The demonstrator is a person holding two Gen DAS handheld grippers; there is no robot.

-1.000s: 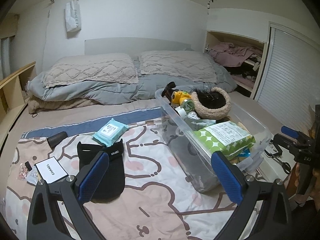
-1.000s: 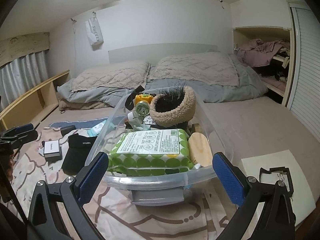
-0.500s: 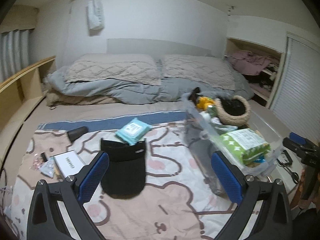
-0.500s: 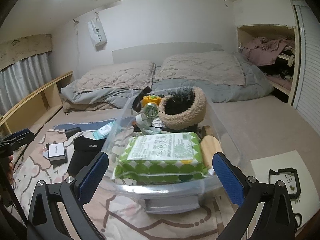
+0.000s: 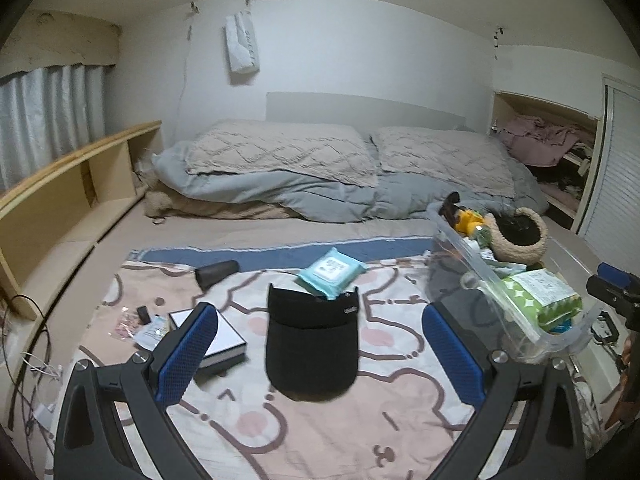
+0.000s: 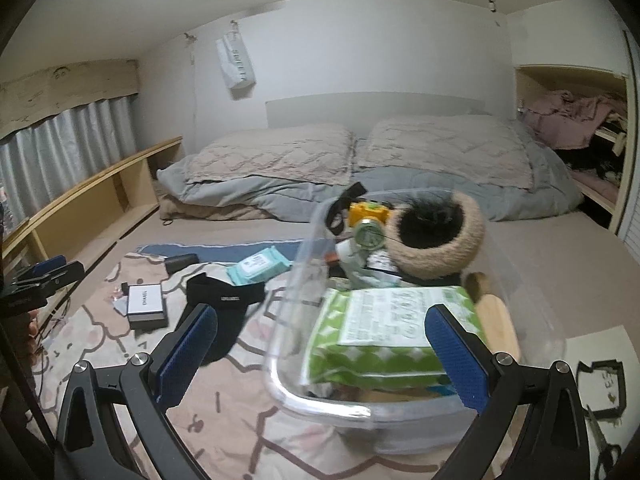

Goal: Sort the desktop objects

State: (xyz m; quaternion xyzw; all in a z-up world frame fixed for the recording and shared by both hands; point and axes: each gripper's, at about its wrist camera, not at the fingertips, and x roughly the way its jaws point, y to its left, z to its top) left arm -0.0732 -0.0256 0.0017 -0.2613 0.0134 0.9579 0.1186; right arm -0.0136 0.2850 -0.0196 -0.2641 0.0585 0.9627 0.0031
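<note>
Left gripper [image 5: 320,354] spread wide, nothing held, hanging over the patterned blanket [image 5: 360,432]. Black visor cap [image 5: 312,340] lies flat on the blanket, framed between the blue pads [image 5: 188,354] in that view. White box [image 5: 208,334] with black sides sits just left of the cap, small clutter beside it. Teal wipes pack [image 5: 331,267] is just beyond the cap, its near corner overlapping the cap's band. Dark cylinder [image 5: 216,273] lies on its side further left.

Right gripper [image 6: 322,354] also wide open and empty — clear plastic bin [image 6: 288,384] directly ahead, to the cap's right. Bin is loaded: green wipes pack [image 6: 384,340] at the near end, wooden brush [image 6: 494,322] along its right side, then a fuzzy beige ring [image 6: 436,236] and a yellow gadget [image 6: 368,216] at the far end.

Beyond — grey duvet [image 5: 320,196] and two pillows [image 5: 280,152] at the headboard.
</note>
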